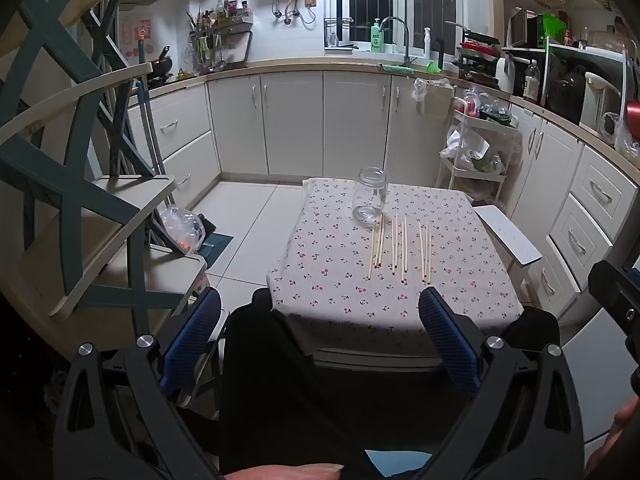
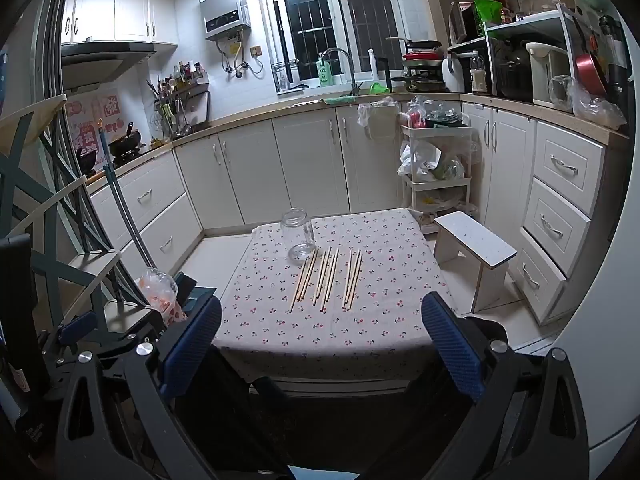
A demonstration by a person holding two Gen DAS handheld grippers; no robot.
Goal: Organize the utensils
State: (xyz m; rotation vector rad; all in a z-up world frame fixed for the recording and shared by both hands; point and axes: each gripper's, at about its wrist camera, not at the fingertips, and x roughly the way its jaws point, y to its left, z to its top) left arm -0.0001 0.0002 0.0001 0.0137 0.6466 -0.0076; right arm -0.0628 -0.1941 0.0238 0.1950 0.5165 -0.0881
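A small table (image 2: 360,344) covered by a cherry-print cloth is seen from both wrist cameras in a dim kitchen. On it, an empty clear glass jar (image 2: 298,238) stands upright toward the far side, and wooden chopsticks (image 2: 328,276) are laid in three loose groups just in front of it, the leftmost group almost touching the jar's base. The left gripper (image 1: 320,340) and the right gripper (image 2: 322,342) are both held wide apart, with nothing between the blue pads, well short of the chopsticks. Trouble is judged most likely at pickup: the sticks are thin, round and lie flat on soft cloth, so one could roll away or several could be pinched at once; the light jar could be tipped if a stick is pushed against its rim without being steadied. The exact number of chopsticks cannot be counted, since they overlap. The table's legs and near edge are hidden behind dark shapes at the bottom of each view.
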